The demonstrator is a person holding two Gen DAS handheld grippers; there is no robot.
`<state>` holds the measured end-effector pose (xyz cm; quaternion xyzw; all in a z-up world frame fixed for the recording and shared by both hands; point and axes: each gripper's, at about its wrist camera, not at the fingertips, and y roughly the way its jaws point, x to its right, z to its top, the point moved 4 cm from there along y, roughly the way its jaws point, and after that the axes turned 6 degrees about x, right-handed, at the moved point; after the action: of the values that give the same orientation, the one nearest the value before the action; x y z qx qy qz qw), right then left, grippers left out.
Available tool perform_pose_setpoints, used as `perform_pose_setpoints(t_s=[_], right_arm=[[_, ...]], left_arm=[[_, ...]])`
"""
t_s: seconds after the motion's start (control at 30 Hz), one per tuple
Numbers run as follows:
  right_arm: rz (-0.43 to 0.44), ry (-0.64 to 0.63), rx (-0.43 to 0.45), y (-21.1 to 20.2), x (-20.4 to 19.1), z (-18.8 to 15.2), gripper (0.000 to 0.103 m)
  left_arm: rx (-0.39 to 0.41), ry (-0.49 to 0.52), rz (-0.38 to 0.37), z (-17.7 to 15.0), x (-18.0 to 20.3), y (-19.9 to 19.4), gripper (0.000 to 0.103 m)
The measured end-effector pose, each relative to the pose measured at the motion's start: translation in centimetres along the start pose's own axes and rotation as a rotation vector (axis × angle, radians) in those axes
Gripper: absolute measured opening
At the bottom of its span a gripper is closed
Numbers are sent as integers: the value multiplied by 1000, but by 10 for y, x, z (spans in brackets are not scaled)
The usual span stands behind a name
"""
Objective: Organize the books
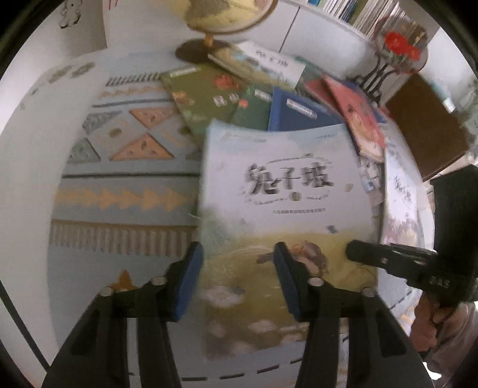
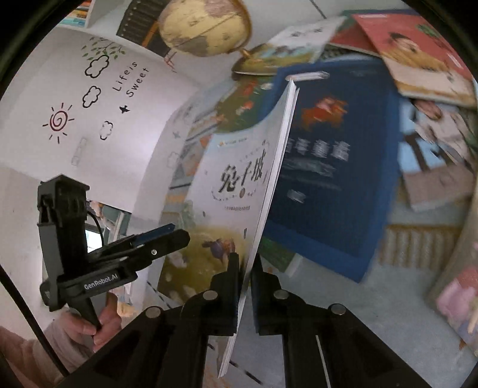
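Pale book (image 2: 239, 185) | blurred, lower edge hidden | right hand-held gripper (image 2: 245, 268) clamps it

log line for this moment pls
right tool: shut on rabbit book edge | left tool: open, nothing held | book: lifted, tilted above pile

A child's room or reading corner at home is showing here. Picture books (image 1: 286, 185) are lying scattered over a table covered with a patterned cloth (image 1: 125, 167), and a globe (image 2: 203, 27) is standing at its back. A wall (image 2: 98, 98) is carrying doodles of a sun, clouds and the words "Life is Sweet". A shelf (image 1: 358, 15) is holding rows of books, with red flowers (image 1: 400, 44) beside it.
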<state>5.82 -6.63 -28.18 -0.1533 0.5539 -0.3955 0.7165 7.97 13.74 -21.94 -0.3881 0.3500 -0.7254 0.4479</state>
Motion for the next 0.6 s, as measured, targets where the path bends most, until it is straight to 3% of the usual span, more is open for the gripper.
perform_pose_setpoints(t_s=[0.1, 0.17, 0.2, 0.27, 0.3, 0.5, 0.6], right_arm=[[-12, -63, -2, 14, -23, 8, 5], [8, -26, -22, 29, -29, 12, 4], [-44, -7, -38, 43, -29, 14, 4], [-104, 14, -57, 60, -31, 17, 4], [-97, 41, -68, 70, -32, 15, 4], [-98, 62, -118, 109, -51, 2, 4], [-95, 91, -133, 129, -60, 2, 5]], left_arm=[[25, 19, 17, 10, -1, -7, 40], [31, 30, 56, 13, -13, -10, 40], [27, 14, 67, 13, -22, -11, 42], [-5, -50, 93, 8, -50, -9, 45], [-24, -68, 110, 4, -64, -8, 49], [-113, -174, 245, -34, -147, -6, 49], [-129, -214, 269, -42, -173, -7, 49]])
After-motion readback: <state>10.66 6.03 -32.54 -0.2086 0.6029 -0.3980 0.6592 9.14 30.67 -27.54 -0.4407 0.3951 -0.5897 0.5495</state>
